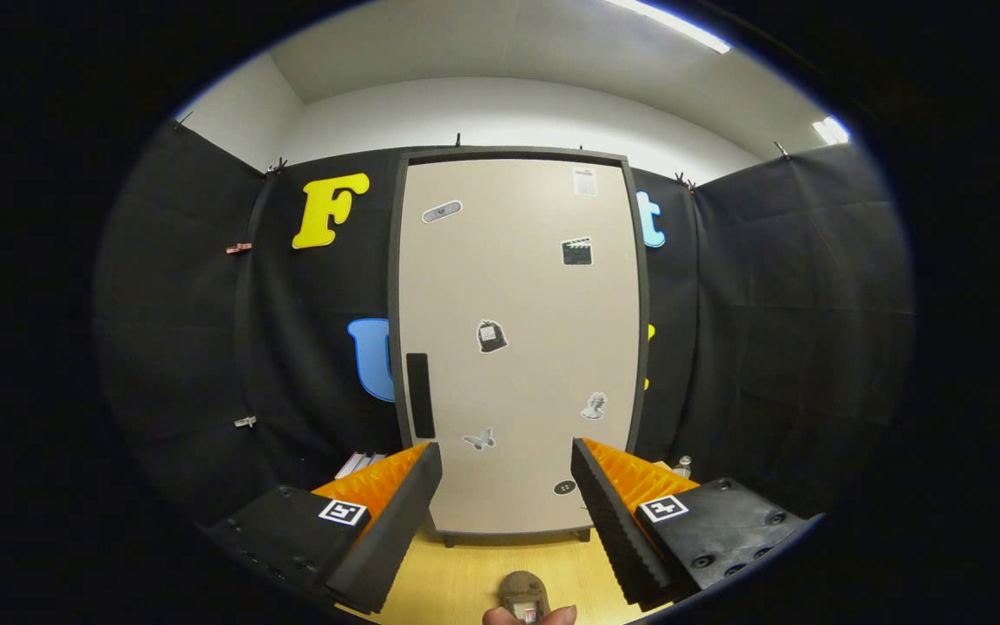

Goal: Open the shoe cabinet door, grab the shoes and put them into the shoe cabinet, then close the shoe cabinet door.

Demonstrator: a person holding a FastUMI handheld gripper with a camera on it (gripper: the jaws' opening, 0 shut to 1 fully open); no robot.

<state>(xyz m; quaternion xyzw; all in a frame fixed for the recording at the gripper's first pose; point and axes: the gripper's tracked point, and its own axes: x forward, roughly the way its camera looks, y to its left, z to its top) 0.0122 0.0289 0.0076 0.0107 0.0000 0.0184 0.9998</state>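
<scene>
The shoe cabinet [517, 347] stands straight ahead, tall, with a beige door in a dark frame. The door is closed and carries several small stickers. A dark vertical handle [419, 395] sits low on the door's left edge. My gripper [507, 473] is open, its two fingers spread wide with nothing between them, some way back from the door. The handle lies just above and beyond the left fingertip [426, 469]. Shoes [362, 463], pale, peek out behind the left finger, left of the cabinet's foot.
A wooden floor [465, 573] runs from the fingers to the cabinet's base. Black cloth walls close in on both sides of the cabinet. A small clear bottle [683, 467] stands behind the right finger. A person's fingertip [528, 615] and a small brown object [524, 595] show between the fingers, near me.
</scene>
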